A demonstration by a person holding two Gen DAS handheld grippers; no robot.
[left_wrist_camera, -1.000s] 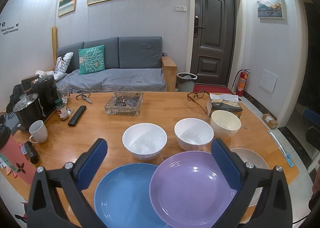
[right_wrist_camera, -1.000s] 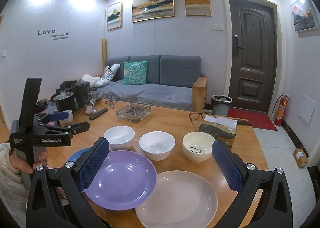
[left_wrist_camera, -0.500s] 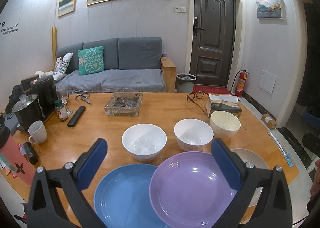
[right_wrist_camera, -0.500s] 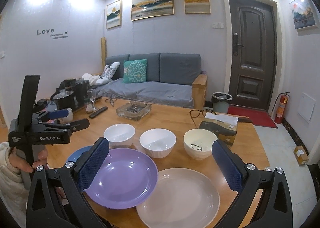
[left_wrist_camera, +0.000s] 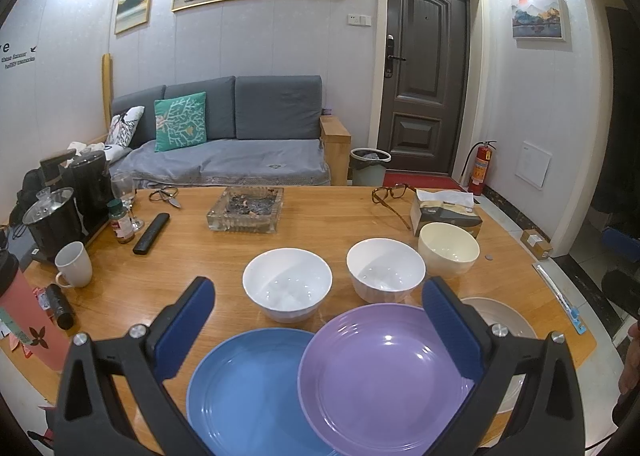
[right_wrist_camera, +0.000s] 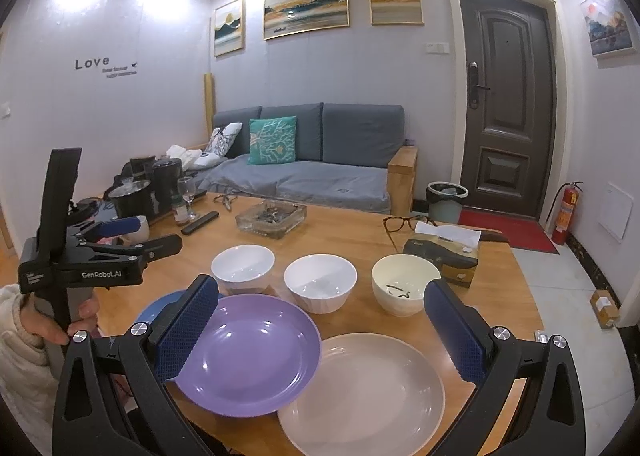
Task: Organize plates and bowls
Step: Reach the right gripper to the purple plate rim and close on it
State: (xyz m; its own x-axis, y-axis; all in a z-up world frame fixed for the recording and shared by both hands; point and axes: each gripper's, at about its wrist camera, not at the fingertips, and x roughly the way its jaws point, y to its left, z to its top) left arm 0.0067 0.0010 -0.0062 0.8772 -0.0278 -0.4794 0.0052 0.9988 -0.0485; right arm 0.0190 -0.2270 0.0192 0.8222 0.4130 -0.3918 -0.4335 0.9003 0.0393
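Note:
On the wooden table (left_wrist_camera: 320,223) lie three plates in a row: a blue plate (left_wrist_camera: 248,392), a purple plate (left_wrist_camera: 380,376) overlapping it, and a beige plate (right_wrist_camera: 364,388), partly under the purple one (right_wrist_camera: 248,352). Behind stand two white bowls (left_wrist_camera: 287,282) (left_wrist_camera: 385,268) and a cream bowl (left_wrist_camera: 448,248). My left gripper (left_wrist_camera: 318,322) is open and empty above the blue and purple plates. My right gripper (right_wrist_camera: 320,326) is open and empty above the purple and beige plates. The left gripper also shows in the right wrist view (right_wrist_camera: 132,234).
A glass ashtray (left_wrist_camera: 245,208), a remote (left_wrist_camera: 151,232), glasses (left_wrist_camera: 394,193) and a tissue box (left_wrist_camera: 446,211) lie further back. Kettles (left_wrist_camera: 52,215), a white mug (left_wrist_camera: 74,264), a jar, a wine glass and a pink tumbler (left_wrist_camera: 24,320) crowd the left edge. A sofa stands behind.
Both grippers have drifted slightly, the right one a little forward and lower. The plates and bowls have not moved.

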